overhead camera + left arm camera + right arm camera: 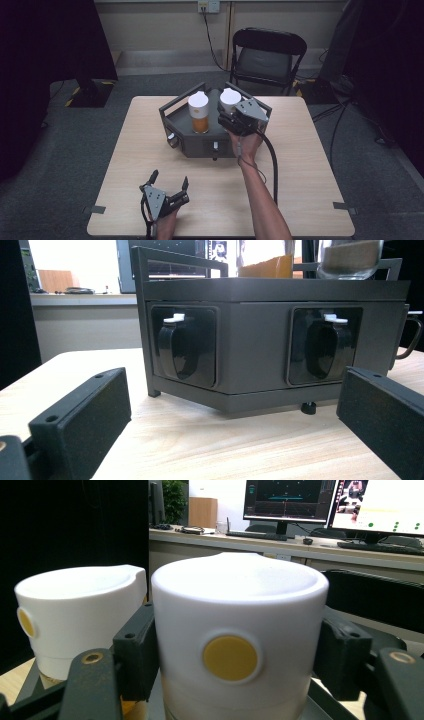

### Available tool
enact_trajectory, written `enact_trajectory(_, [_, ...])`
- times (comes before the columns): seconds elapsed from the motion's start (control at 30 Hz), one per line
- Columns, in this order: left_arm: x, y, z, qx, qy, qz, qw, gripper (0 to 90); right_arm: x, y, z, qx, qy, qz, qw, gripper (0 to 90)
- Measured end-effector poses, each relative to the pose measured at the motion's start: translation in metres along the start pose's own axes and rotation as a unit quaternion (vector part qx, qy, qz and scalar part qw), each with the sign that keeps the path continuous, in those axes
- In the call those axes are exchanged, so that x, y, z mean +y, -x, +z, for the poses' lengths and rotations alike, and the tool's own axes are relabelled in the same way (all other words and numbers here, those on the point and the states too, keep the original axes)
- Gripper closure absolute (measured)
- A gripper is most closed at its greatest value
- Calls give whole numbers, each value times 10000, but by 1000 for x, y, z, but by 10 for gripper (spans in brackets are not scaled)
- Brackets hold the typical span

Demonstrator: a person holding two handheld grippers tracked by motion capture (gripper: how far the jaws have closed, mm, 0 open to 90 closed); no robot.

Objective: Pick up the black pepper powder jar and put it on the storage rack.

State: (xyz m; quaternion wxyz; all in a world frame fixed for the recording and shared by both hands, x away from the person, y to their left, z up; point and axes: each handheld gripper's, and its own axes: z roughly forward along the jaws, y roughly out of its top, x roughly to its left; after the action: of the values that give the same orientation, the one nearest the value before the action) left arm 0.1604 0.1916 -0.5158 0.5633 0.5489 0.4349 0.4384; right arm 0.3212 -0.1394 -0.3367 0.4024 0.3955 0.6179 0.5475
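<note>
The right gripper [235, 680] clamps the white lid [239, 630] of the right-hand jar [229, 102] on the dark rack [200, 142]. The left gripper [170, 180] rests open on the worktop [300, 165]. Next move, probably: lift the jar straight up, clearing the neighbouring jar [198, 112].

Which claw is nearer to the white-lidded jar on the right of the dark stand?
Right. The right claw is shut on that white-lidded jar atop the dark stand. The left claw rests open near the table's front edge, apart from the stand.

Black fingers [134, 652] clamp the near white lid [239, 635]; a second white lid [80, 610] stands left, apparently just apart.
</note>
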Motion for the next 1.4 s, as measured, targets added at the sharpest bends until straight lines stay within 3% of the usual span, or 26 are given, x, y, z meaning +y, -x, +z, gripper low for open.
enact_trajectory(0.3, [0, 0, 0, 1, 1, -1, 10000, 3, -11, 0, 7, -17, -49, 133, 9999, 301])
enact_trajectory(0.87, [0, 0, 0, 14, 0, 0, 10000, 3, -15, 4, 9, 15, -101, 301, 9995, 300])
enact_trajectory(1.4, [0, 1, 0, 21, -1, 0, 10000, 4, -19, 2, 9, -3, -25, 257, 9997, 300])
